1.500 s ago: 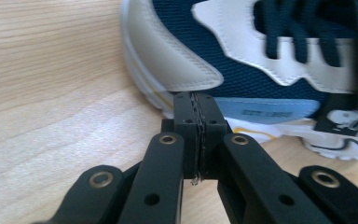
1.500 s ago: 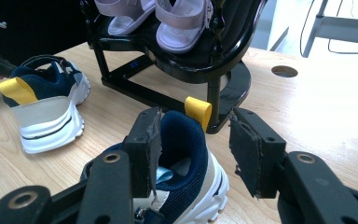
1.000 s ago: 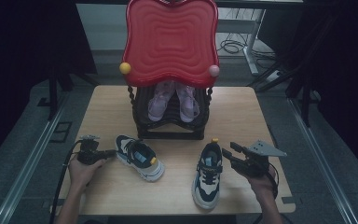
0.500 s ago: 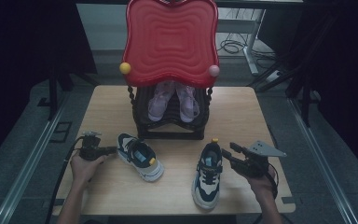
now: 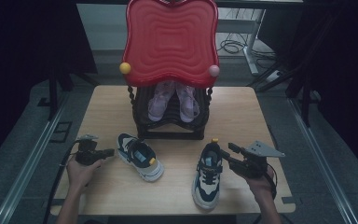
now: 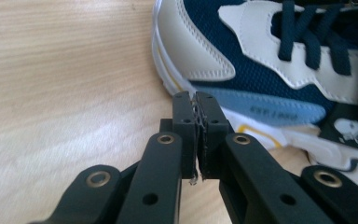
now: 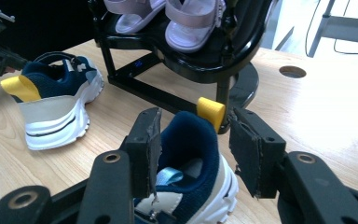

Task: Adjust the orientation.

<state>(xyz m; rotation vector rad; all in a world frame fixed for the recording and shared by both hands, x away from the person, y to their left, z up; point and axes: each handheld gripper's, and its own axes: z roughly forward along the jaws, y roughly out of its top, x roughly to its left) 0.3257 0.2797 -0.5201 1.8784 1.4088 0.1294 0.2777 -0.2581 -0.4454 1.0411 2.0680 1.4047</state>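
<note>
At 9 o'clock the left gripper (image 5: pixel 106 152) sat with jaws together, empty, just beside 1 sneaker (image 5: pixel 140 156); at 4 o'clock the right gripper (image 5: pixel 227 150) stood apart, straddling the other sneaker's (image 5: pixel 208 174) heel without pressing; likely light, with a padded, yielding collar; that heel collar looked the best hold.

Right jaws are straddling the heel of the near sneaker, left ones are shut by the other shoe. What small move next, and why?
Probably close the right gripper on the heel of the right sneaker. Its pads stand open on either side of the padded collar, apparently not yet pressing, so nothing is gripped. The left gripper is shut, empty, beside the left sneaker, so it would have to open first.
</note>
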